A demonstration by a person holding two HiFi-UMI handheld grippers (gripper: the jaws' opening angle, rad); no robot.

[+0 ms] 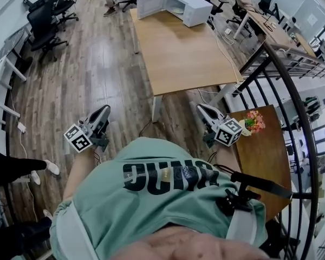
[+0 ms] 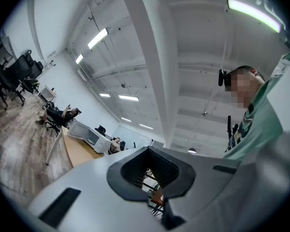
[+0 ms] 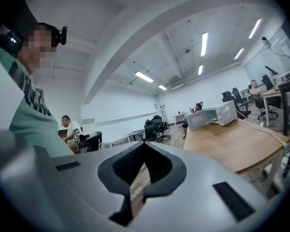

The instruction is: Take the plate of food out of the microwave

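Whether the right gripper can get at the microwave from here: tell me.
Probably not. The right gripper, shut and empty, is held close to the person; the microwave stands at the far end of the wooden table, its whole top between them.

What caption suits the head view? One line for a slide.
Person stands back from the table with the microwave, left gripper and right gripper both shut and empty.
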